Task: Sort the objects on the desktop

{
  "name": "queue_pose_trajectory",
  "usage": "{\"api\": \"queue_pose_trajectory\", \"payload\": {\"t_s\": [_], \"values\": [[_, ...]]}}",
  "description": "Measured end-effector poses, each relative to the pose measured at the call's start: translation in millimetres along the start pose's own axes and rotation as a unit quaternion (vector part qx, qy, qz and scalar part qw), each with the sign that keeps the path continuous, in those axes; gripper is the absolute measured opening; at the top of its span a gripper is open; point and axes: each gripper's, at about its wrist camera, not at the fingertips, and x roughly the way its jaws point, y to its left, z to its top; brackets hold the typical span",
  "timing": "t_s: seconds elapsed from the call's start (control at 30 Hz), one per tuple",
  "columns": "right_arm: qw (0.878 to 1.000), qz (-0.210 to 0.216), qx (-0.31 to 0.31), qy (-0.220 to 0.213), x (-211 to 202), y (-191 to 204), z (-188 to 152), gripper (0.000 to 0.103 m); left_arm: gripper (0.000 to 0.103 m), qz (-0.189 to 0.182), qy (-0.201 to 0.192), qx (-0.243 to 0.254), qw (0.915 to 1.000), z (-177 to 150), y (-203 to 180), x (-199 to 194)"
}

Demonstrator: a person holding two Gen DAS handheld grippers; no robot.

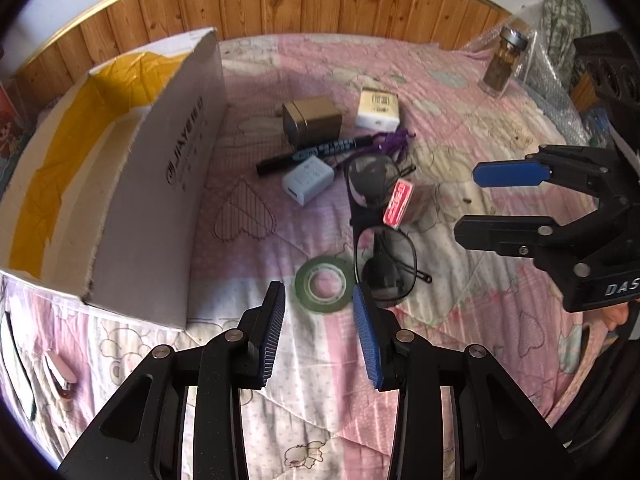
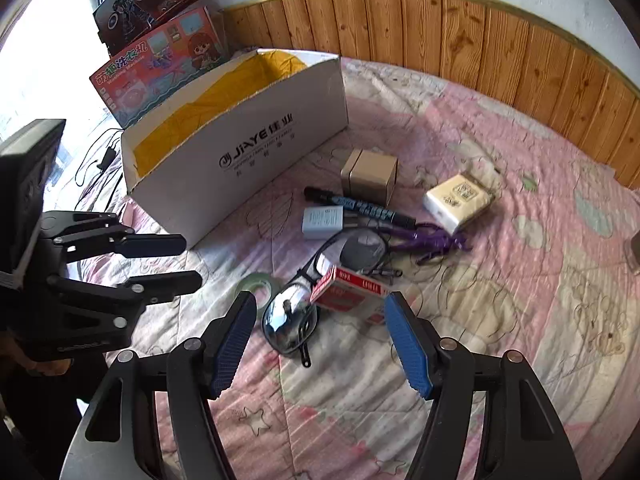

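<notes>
Pink quilted fabric with cartoon prints (image 2: pixel 500 280) covers the whole work surface, running back to a wood-panelled wall (image 2: pixel 480 28). A white cardboard box lined with yellow paper (image 2: pixel 248 148) stands open-topped on the left side, its long printed wall facing the clutter.

Just beside that wall lies the cluster: a tan square tin (image 2: pixel 370 176), a black marker pen with a blue label (image 2: pixel 358 206) touching the tin's front, a pale blue-white charger block (image 2: pixel 322 222) against the pen, a cream rectangular packet (image 2: pixel 458 200) to the right, and a purple string tangle (image 2: pixel 432 242) between pen and packet. Black-framed sunglasses (image 2: pixel 290 320) lie nearer, with a small red-and-white carton (image 2: pixel 348 290) resting across the frame. A green tape roll (image 1: pixel 321 287) sits just beside the nearer lens.

The left gripper (image 1: pixel 320 336) hovers with its blue-padded fingers apart, the tape roll straight ahead between their tips. The right gripper (image 2: pixel 320 344) is also spread wide, empty, with the sunglasses and carton just beyond its tips. Each claw shows at the side of the other's view, well apart.

Open quilt lies to the right of the pile, reaching a glass jar with a metal lid (image 1: pixel 502 60) near the far edge.
</notes>
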Motion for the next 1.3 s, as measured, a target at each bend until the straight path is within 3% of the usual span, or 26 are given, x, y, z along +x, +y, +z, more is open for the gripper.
{"api": "queue_pose_trajectory", "payload": {"t_s": [0.13,0.23,0.4,0.47,0.6,0.67,0.73,0.83,0.93,1.03,1.2,1.3], "values": [[0.997,0.034,0.050,0.046,13,-11,-14,0.068,0.038,0.001,0.020,-0.017,0.9997,-8,3,18],[0.989,0.076,0.113,0.056,23,-18,-12,0.065,0.037,-0.011,0.014,-0.028,0.9994,-4,9,18],[0.985,0.078,0.143,0.062,56,-17,1,0.065,0.037,-0.030,0.020,-0.017,0.9992,-1,7,28],[0.987,0.061,0.131,0.066,59,-15,7,0.065,0.037,-0.032,0.022,-0.015,0.9991,-2,6,27],[0.990,0.077,0.099,0.061,39,-22,15,0.065,0.037,-0.053,0.005,-0.030,0.9981,5,9,19],[0.997,0.047,0.018,0.065,28,-14,14,0.065,0.037,-0.061,0.000,-0.032,0.9977,12,8,20],[0.997,-0.010,-0.055,0.060,23,-11,9,0.066,0.037,-0.061,0.003,-0.022,0.9979,17,4,27],[0.986,-0.076,-0.132,0.064,38,-8,4,0.067,0.037,-0.079,0.012,-0.022,0.9966,22,2,37],[0.974,-0.098,-0.189,0.074,53,-9,3,0.067,0.038,-0.116,0.023,-0.017,0.9928,28,-7,45],[0.966,-0.101,-0.230,0.063,70,0,2,0.064,0.039,-0.122,0.033,-0.016,0.9918,34,-16,55],[0.984,-0.040,-0.154,0.082,70,-20,13,0.042,0.042,-0.123,0.029,-0.037,0.9913,45,-15,59],[0.990,-0.022,-0.108,0.089,64,-32,17,0.041,0.046,-0.122,0.033,-0.050,0.9907,48,-14,64]]}}
